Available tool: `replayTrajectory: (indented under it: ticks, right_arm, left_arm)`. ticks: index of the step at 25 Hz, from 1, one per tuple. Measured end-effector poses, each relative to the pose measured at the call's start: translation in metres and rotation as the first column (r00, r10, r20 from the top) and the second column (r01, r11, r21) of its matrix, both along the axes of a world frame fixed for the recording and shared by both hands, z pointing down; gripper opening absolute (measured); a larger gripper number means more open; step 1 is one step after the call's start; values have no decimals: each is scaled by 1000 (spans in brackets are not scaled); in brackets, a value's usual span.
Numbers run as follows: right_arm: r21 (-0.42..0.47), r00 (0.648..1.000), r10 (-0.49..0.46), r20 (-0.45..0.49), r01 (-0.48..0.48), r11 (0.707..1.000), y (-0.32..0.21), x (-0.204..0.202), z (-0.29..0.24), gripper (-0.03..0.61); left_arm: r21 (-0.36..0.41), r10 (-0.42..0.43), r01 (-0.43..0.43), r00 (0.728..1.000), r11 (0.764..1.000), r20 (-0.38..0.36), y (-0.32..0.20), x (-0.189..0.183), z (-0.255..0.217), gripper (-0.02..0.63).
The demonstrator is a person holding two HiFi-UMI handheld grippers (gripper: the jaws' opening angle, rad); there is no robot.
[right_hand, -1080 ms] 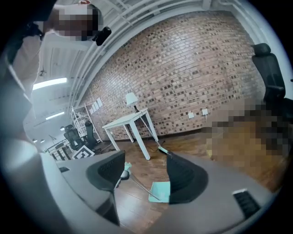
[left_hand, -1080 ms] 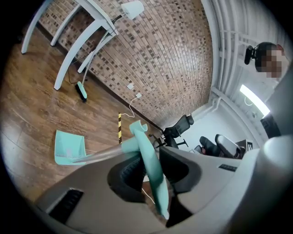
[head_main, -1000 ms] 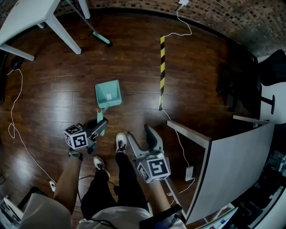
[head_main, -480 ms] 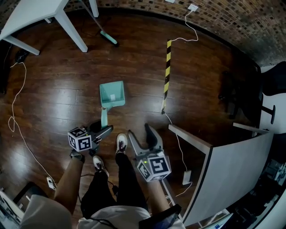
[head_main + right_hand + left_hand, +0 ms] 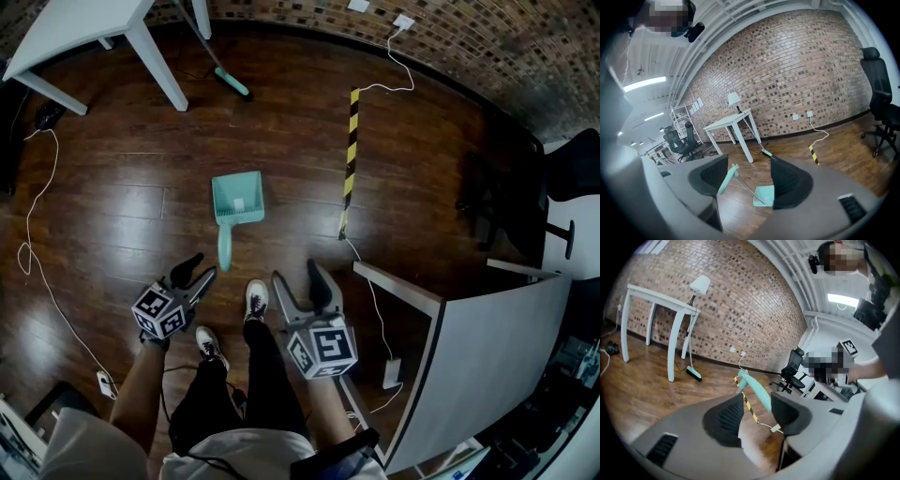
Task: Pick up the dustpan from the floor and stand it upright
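The teal dustpan (image 5: 237,198) rests with its pan on the wood floor and its handle (image 5: 225,248) rising toward me, tilted. My left gripper (image 5: 199,270) is just left of the handle's end and apart from it. Its jaws are closing with nothing between them; in the left gripper view the handle (image 5: 756,391) shows beyond the gap of that gripper (image 5: 757,411). My right gripper (image 5: 297,275) hangs open and empty to the right of my shoe. From the right gripper (image 5: 747,180) I see the pan (image 5: 765,195) and raised handle (image 5: 726,179) ahead.
A white table (image 5: 84,28) and a leaning broom (image 5: 230,82) stand at the far left. A black-and-yellow strip (image 5: 349,155) lies right of the dustpan. A grey desk panel (image 5: 487,347) and a black office chair (image 5: 572,159) fill the right. A cable (image 5: 33,234) trails at left.
My left gripper has opened off the dustpan handle and drawn back toward me and to the left. The dustpan stays in place. The right gripper has not moved.
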State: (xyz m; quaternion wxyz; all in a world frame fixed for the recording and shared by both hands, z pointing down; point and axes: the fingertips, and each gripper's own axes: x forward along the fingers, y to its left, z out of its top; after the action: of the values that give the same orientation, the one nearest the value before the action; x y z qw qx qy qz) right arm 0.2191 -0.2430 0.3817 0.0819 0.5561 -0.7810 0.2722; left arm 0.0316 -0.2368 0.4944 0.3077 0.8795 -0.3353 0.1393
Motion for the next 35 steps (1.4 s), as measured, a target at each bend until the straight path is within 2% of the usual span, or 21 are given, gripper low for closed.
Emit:
replayTrajectory:
  ticks: [3, 7, 9, 12, 13, 16, 21, 26, 30, 35]
  right_arm:
    - [14, 1000, 12, 0, -12, 1000, 1, 0, -10, 284]
    - [72, 999, -6, -46, 9, 997, 9, -4, -36, 253]
    - [112, 996, -5, -88, 15, 994, 17, -4, -53, 164]
    - [141, 994, 36, -102, -21, 990, 29, -1, -74, -19]
    - [149, 994, 48, -95, -33, 988, 34, -1, -80, -20]
    - [184, 994, 60, -95, -42, 982, 61, -12, -103, -20]
    - [301, 992, 50, -120, -11, 954, 119, -53, -158, -20]
    - [403, 998, 44, -51, -20, 915, 194, -92, -211, -19]
    - [449, 996, 37, -85, 5, 894, 231, -105, -239, -15]
    - [495, 997, 47, -67, -8, 869, 255, -101, -277, -17]
  left_arm:
    - [100, 13, -25, 994, 995, 112, 0, -15, -17, 129]
    - [183, -10, -17, 989, 983, 146, 0, -32, -54, 12]
    - [219, 4, -41, 986, 975, 167, 4, -38, -76, -2]
    - [278, 42, -119, 962, 953, 268, 11, -45, -106, 2]
    - [295, 43, -129, 958, 947, 282, 14, -48, -116, 2]
    - [336, 41, -132, 963, 933, 266, 33, -59, -153, 0]
    - [450, 52, -153, 972, 880, 229, 81, -83, -227, -5]
    - [499, 45, -154, 974, 853, 222, 144, -123, -282, -5]
    - [564, -5, -104, 982, 819, 187, 170, -154, -326, -6]
    - [591, -78, -14, 988, 806, 131, 198, -172, -366, -2]
